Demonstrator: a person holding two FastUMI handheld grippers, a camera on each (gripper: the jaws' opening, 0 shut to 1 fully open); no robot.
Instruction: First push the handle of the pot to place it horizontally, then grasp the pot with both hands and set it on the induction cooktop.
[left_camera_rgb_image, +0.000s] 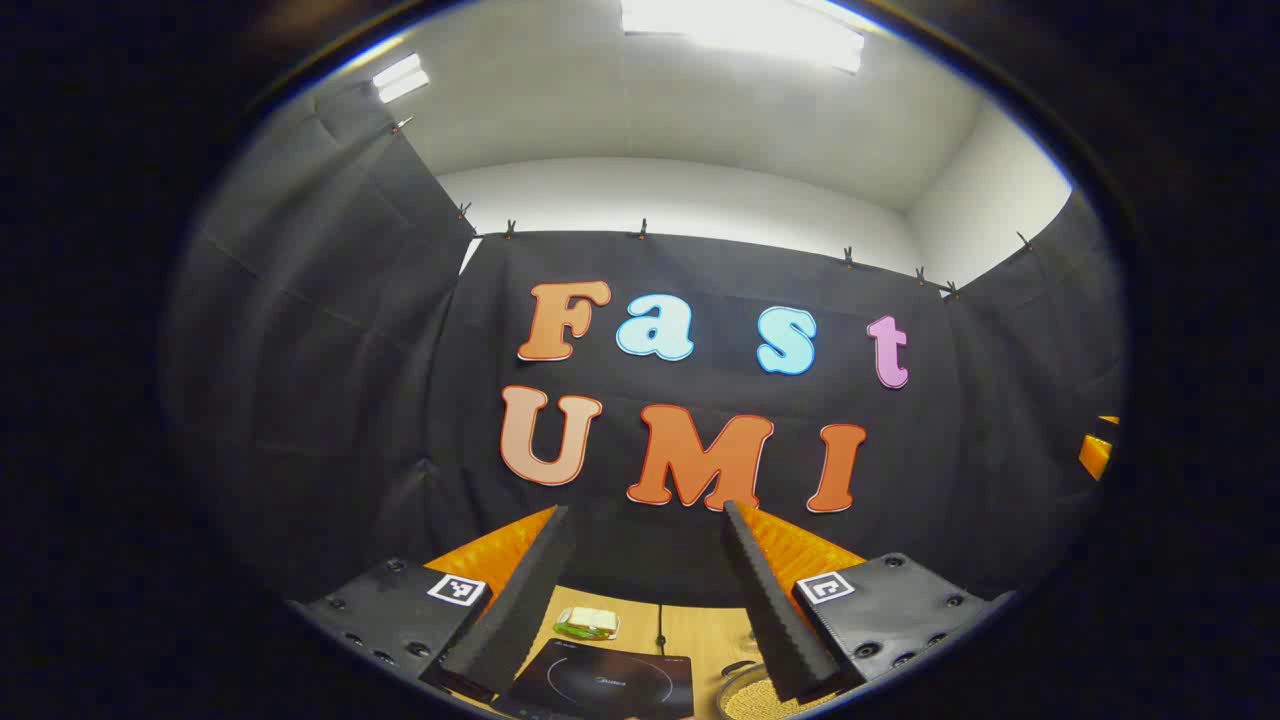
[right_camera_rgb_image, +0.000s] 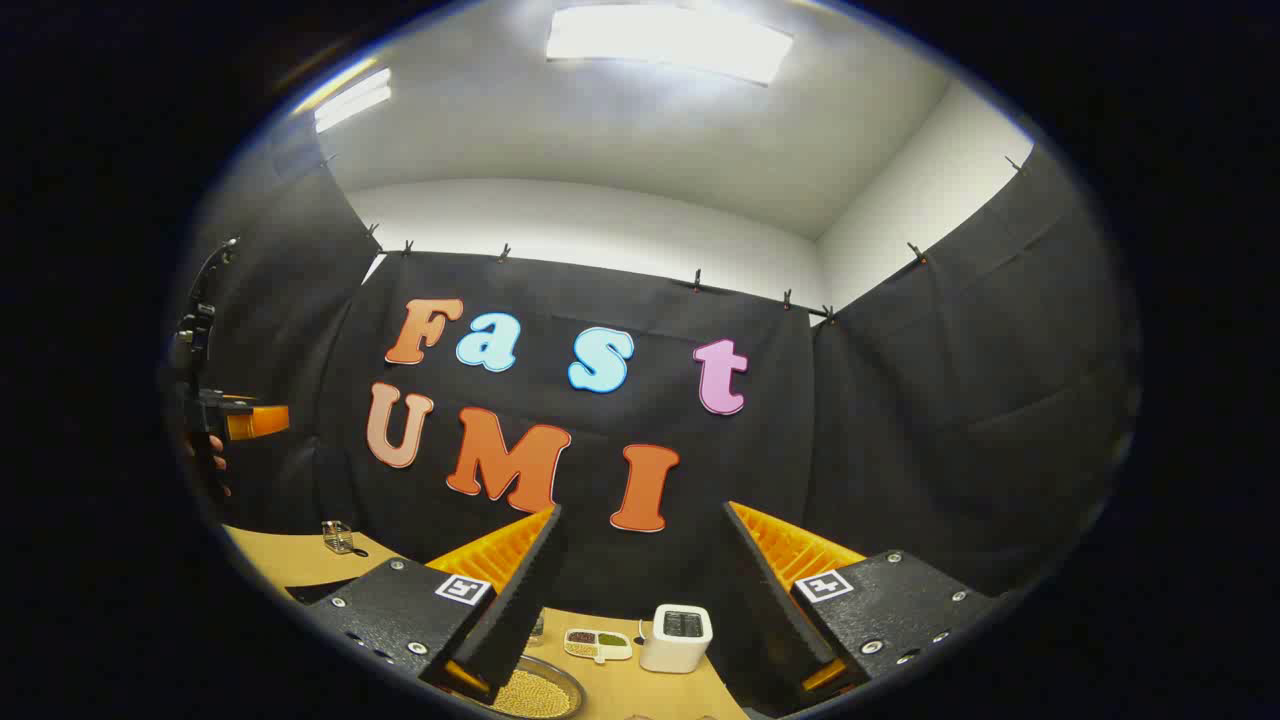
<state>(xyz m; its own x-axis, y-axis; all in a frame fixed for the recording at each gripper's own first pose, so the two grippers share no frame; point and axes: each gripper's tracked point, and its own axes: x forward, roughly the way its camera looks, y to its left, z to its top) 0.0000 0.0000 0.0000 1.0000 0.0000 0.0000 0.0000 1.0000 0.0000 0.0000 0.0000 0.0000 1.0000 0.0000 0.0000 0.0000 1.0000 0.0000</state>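
Both gripper views are riding high, tilting up at the booth's back wall, sharing the pot (left_camera_rgb_image: 765, 695) (right_camera_rgb_image: 535, 690) at the desk's (left_camera_rgb_image: 700, 640) (right_camera_rgb_image: 290, 555) near edge.

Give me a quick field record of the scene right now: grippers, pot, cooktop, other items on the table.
left gripper: open, raised above the table, holding nothing
right gripper: open, raised, holding nothing
pot: on the wooden table, right of the cooktop, filled with small tan grains; not yet grasped
pot handle: dark stub at the pot's upper left rim, orientation unclear
induction cooktop: black, flat on the table, nothing on it
other items: white toaster, divided dish, small packet behind the cooktop
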